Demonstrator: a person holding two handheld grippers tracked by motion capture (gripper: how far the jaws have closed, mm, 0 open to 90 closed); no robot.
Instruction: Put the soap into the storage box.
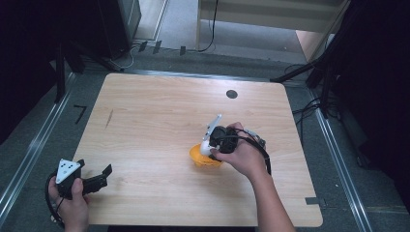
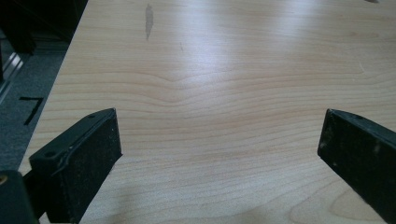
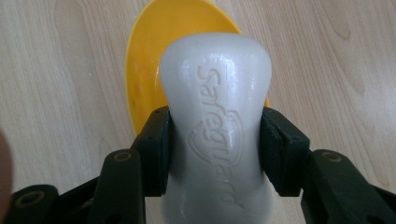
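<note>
Where right claw (image 3: 215, 140) clamps soap bar (image 3: 215, 107), yellow dish (image 3: 149, 60) half hidden

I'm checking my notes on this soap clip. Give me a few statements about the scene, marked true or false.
1. The right tool is shut on the white soap bar. True.
2. The soap bar is over a yellow dish. True.
3. The left tool grips the dish. False: its jaws stand open over bare table, near the table's left front corner.
4. The soap bar is plain, with no lettering. False: raised lettering shows on its face.
5. The dish is blue. False: it is yellow.
</note>
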